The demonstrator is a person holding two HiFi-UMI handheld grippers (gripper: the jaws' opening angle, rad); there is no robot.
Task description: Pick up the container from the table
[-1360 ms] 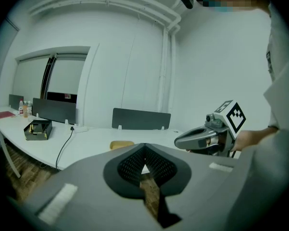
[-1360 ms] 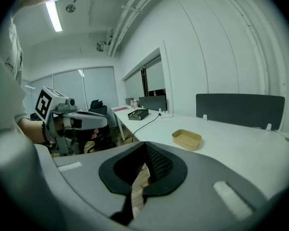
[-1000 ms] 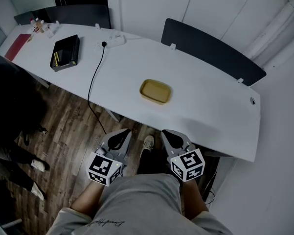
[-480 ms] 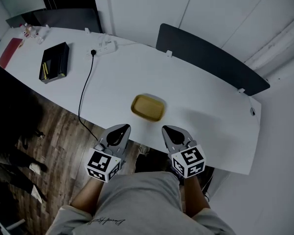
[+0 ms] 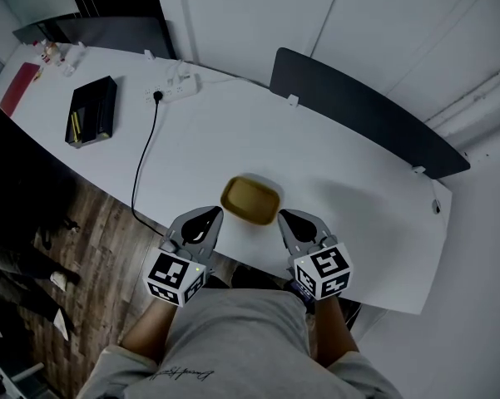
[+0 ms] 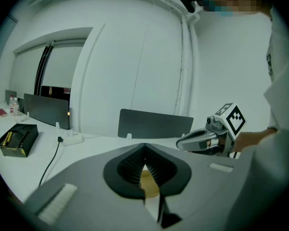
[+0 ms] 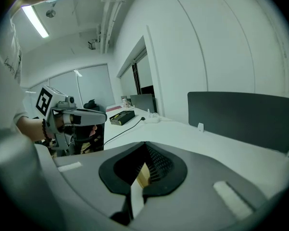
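A shallow yellow container (image 5: 251, 199) lies on the white table (image 5: 341, 198) near its front edge. My left gripper (image 5: 210, 213) is shut and hangs just left of the container's near side, apart from it. On the container's right my right gripper (image 5: 284, 217) is also shut and holds nothing. In the left gripper view the closed jaws (image 6: 144, 146) hide most of the container (image 6: 149, 184), and the right gripper (image 6: 180, 146) shows at the right. A sliver of the container (image 7: 143, 175) shows behind the right gripper's (image 7: 145, 144) jaws in the right gripper view.
A black box (image 5: 91, 110) sits far left, with a power strip (image 5: 173, 90) and its black cable (image 5: 140, 169) running off the table. A dark divider panel (image 5: 358, 110) stands along the back edge. A red item (image 5: 17, 88) and small bottles (image 5: 58, 54) lie at the far left end.
Both grippers have moved forward together from over the floor to the table's front edge. They now flank the container. The jaws stayed shut.
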